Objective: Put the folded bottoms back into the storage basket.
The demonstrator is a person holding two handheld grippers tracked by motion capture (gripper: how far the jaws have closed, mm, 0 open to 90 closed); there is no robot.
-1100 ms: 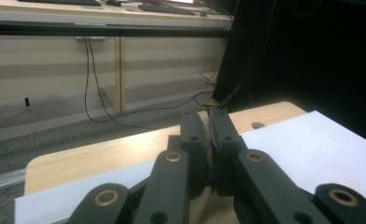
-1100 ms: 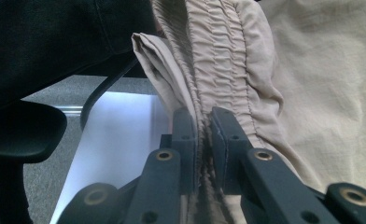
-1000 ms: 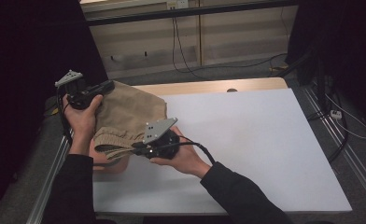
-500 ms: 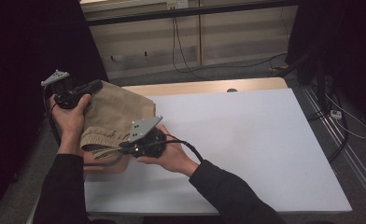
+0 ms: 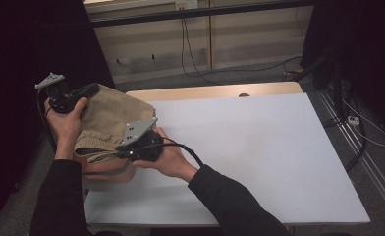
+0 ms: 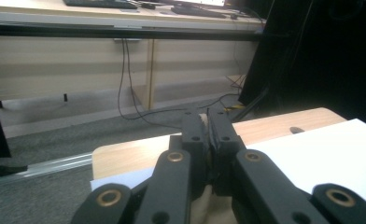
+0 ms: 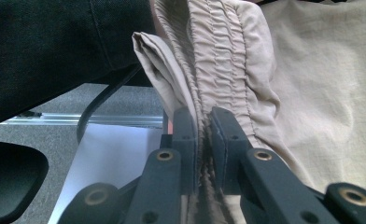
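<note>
Garment: a beige, crumpled cloth garment with a gathered elastic waistband (image 5: pixel 109 118) lay bunched at the near-left corner of the white-topped surface (image 5: pixel 259 147), partly hanging over its left edge.
Left tongs (image 5: pixel 93 89): you held them at the garment's far-left edge; in the left gripper view the jaws stood together, clamped on a thin sliver of the beige cloth (image 6: pixel 203 122).
Right tongs (image 5: pixel 121 150): you held them at the near edge of the garment; in the right gripper view the jaws were pressed together on the gathered waistband (image 7: pixel 218 56), the ruched band rising straight out of them.
Your hands: the left hand (image 5: pixel 68 120) rested against the cloth's left side; the right hand (image 5: pixel 168 157) lay low over the surface, its black cable (image 5: pixel 188 150) trailing across the wrist.
Your sleeves: dark, both coming in from the bottom edge.
Background: a wooden strip (image 5: pixel 215 91) ran along the far edge of the surface.
</note>
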